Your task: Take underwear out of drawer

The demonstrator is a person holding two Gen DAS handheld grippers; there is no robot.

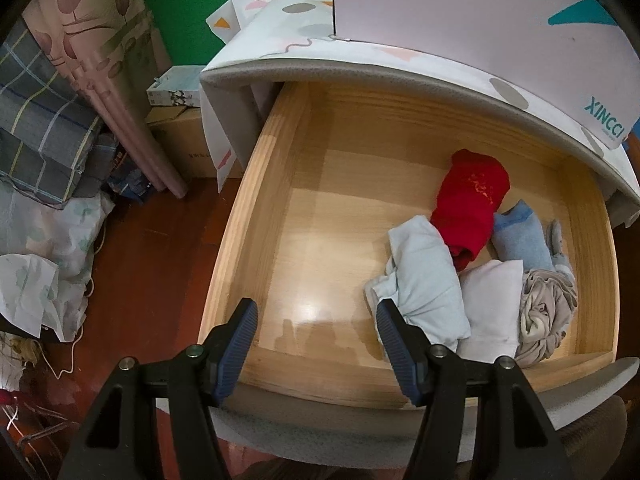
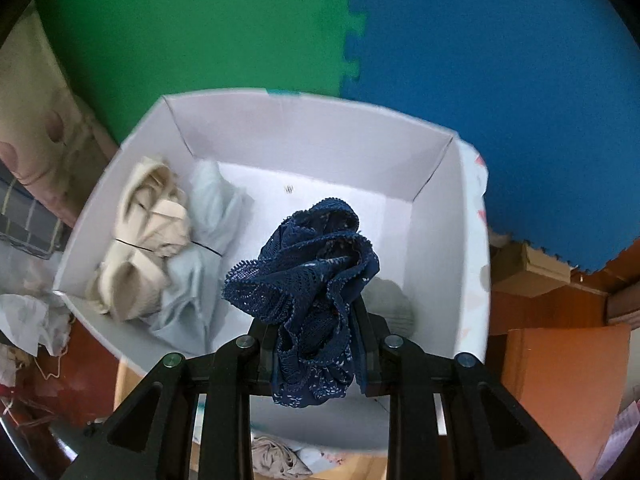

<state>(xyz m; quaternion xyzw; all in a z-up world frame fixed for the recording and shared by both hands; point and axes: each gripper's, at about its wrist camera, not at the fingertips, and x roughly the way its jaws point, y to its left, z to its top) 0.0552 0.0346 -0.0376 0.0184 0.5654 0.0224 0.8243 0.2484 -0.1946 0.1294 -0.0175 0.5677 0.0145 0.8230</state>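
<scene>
Right tongs [image 2: 316,344] pinch bunched navy underwear [image 2: 308,272], ruffles upward.

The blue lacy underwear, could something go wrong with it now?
Maybe. The blue lacy underwear hangs bunched from the right hand-held gripper, so the lace could snag on the fingers when released. It is above the white box, near the front wall, so it might drape over the edge instead of landing inside.
</scene>
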